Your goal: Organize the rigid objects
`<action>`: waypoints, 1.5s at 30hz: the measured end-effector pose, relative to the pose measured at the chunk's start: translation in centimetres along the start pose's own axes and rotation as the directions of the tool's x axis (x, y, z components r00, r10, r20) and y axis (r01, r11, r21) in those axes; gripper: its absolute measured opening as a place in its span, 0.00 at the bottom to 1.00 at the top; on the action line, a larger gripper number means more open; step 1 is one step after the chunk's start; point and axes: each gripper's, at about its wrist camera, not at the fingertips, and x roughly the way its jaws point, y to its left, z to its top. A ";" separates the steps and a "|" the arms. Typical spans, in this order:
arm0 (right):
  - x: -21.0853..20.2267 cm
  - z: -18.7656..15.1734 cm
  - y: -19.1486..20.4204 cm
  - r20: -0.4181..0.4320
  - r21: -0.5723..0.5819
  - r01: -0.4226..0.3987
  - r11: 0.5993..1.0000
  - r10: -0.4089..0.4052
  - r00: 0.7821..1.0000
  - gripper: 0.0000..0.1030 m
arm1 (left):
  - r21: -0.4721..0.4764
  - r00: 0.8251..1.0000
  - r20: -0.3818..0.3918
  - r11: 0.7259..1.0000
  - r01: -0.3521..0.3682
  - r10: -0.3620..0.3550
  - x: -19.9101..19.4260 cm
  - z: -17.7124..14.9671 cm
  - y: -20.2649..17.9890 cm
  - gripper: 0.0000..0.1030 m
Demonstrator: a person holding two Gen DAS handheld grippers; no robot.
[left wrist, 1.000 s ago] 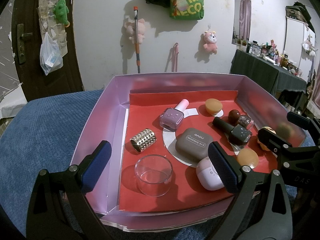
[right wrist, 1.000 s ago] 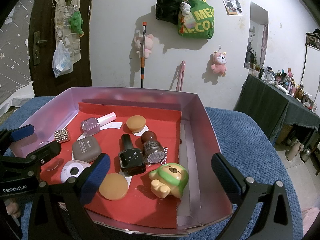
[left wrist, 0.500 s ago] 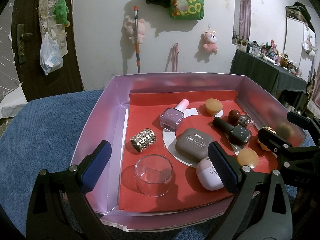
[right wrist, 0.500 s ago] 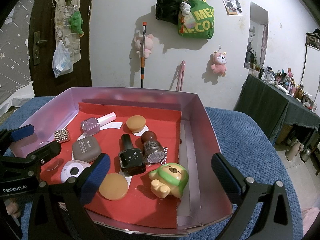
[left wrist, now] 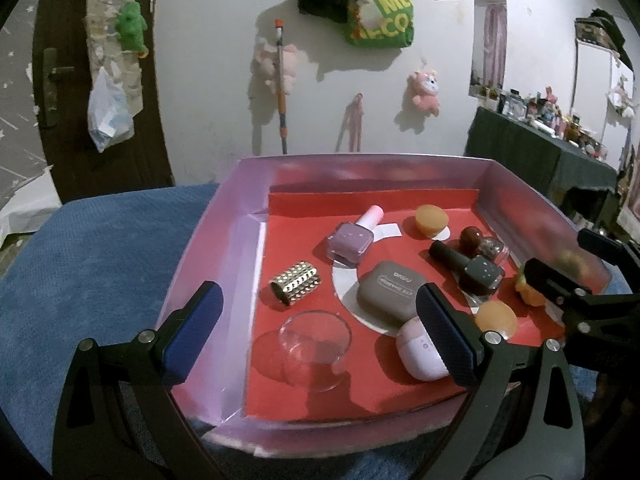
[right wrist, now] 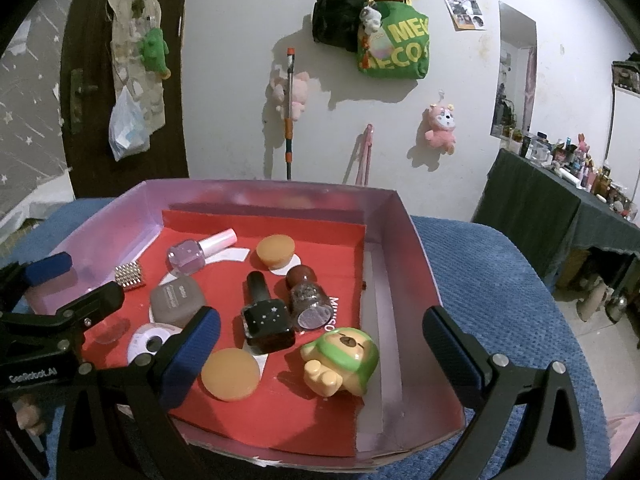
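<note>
A pink box (left wrist: 236, 240) with a red floor holds several small items: a clear glass cup (left wrist: 316, 346), a studded gold cylinder (left wrist: 295, 283), a purple polish bottle (left wrist: 352, 236), a grey eyeshadow case (left wrist: 390, 288), a black polish bottle (right wrist: 264, 316), a glitter bottle (right wrist: 306, 300), a pink-white case (left wrist: 418, 354), orange sponges (right wrist: 230, 374) and a green-hooded bear figure (right wrist: 340, 360). My left gripper (left wrist: 318, 340) is open and empty at the box's near edge, over the cup. My right gripper (right wrist: 320, 352) is open and empty at the near right, over the bear.
The box (right wrist: 400, 248) sits on a blue towel-covered surface (left wrist: 92, 248). A dark door (left wrist: 60, 80) is at the far left, a white wall with hanging bags and plush toys behind, and a cluttered dark table (right wrist: 560, 196) at the right.
</note>
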 end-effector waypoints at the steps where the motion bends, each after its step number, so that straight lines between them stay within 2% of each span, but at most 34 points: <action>1: -0.3 -0.1 -0.1 0.004 0.003 0.000 1.000 0.000 1.000 1.00 | -0.004 1.000 -0.006 1.000 0.005 -0.005 -0.4 -0.1 0.1 0.96; 6: -4.3 -0.5 0.1 0.023 0.001 -0.020 1.000 0.020 1.000 1.00 | 0.008 1.000 -0.006 1.000 0.018 -0.018 -4.1 -1.1 -0.2 0.96; 9: -7.0 -1.1 0.5 0.010 -0.001 -0.043 0.999 0.043 0.999 1.00 | 0.000 0.999 -0.039 1.000 0.031 -0.031 -6.0 -2.5 -0.5 0.96; 12: -8.0 -2.9 0.8 -0.060 -0.002 -0.042 0.999 0.041 0.997 1.00 | -0.003 0.995 -0.094 1.000 0.030 -0.030 -6.5 -3.9 -0.7 0.96; 15: -7.3 -4.6 1.1 -0.156 -0.017 -0.021 1.000 0.018 0.988 1.00 | 0.009 0.987 -0.158 1.000 0.017 -0.016 -6.1 -5.4 -1.1 0.96; 18: -6.1 -6.5 0.6 -0.269 0.030 -0.016 0.999 0.023 0.963 1.00 | 0.013 0.975 -0.220 1.000 0.010 -0.007 -5.4 -6.6 -1.4 0.96; 24: -5.1 -8.3 0.2 -0.348 0.039 0.017 0.999 -0.003 0.937 1.00 | -0.004 0.948 -0.317 1.000 -0.030 0.027 -4.1 -8.1 -1.2 0.96; 25: -5.0 -8.5 0.1 -0.363 0.041 0.014 0.999 0.002 0.932 1.00 | -0.008 0.950 -0.310 0.999 -0.031 0.027 -4.2 -8.2 -1.1 0.96; 30: -5.2 -8.5 -0.1 -0.364 0.050 0.030 0.998 -0.010 0.931 1.00 | -0.007 0.946 -0.320 0.999 -0.054 0.049 -4.4 -8.3 -1.1 1.00; 45: -4.7 -8.1 0.2 -0.366 0.054 0.034 0.998 -0.012 0.931 1.00 | -0.017 0.946 -0.323 0.999 -0.047 0.039 -4.2 -8.2 -1.0 1.00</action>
